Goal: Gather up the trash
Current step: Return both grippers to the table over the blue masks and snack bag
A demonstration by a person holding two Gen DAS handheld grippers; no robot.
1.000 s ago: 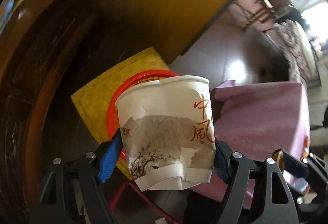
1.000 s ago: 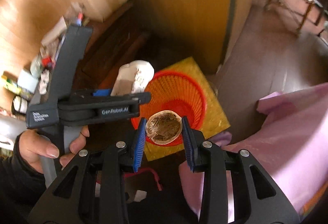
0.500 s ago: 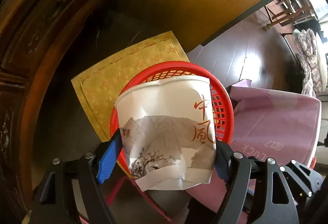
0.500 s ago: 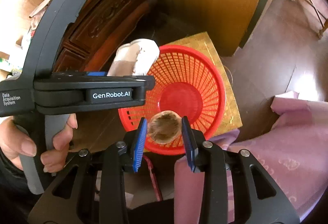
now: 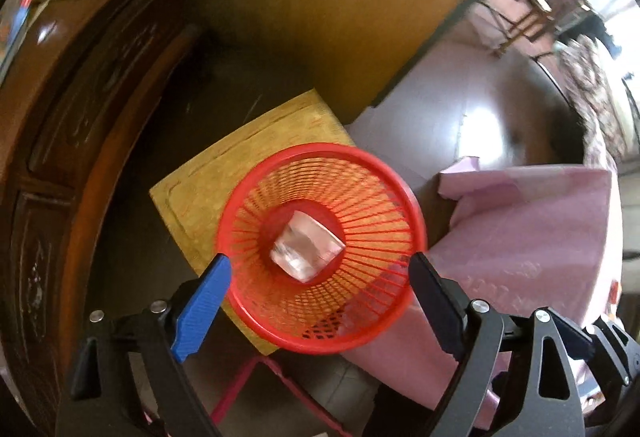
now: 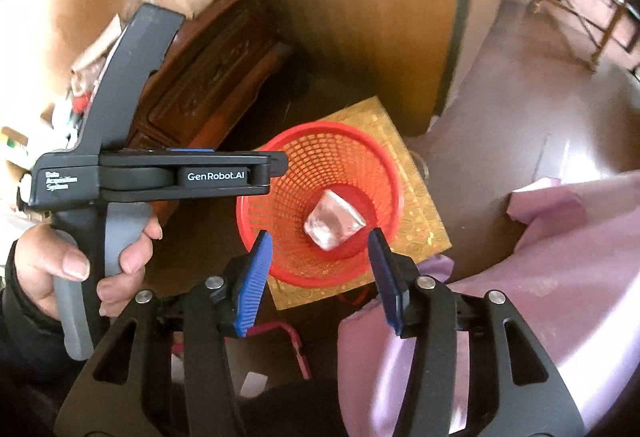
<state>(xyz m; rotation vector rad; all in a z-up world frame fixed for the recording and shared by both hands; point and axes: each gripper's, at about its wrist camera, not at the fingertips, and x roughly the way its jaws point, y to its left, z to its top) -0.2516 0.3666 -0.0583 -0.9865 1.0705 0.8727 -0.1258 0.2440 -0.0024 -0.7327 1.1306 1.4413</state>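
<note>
Cup [image 5: 306, 247] lies in red bin [image 5: 320, 153]. My L tool [image 5: 318, 277] and R tool [image 6: 320, 257]: jaws opening, nothing between them. Other trash: none seen; drop looks done.

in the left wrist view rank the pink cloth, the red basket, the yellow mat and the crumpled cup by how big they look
1. pink cloth
2. red basket and yellow mat: too close to call, since the basket hides part of the mat
3. crumpled cup
</note>
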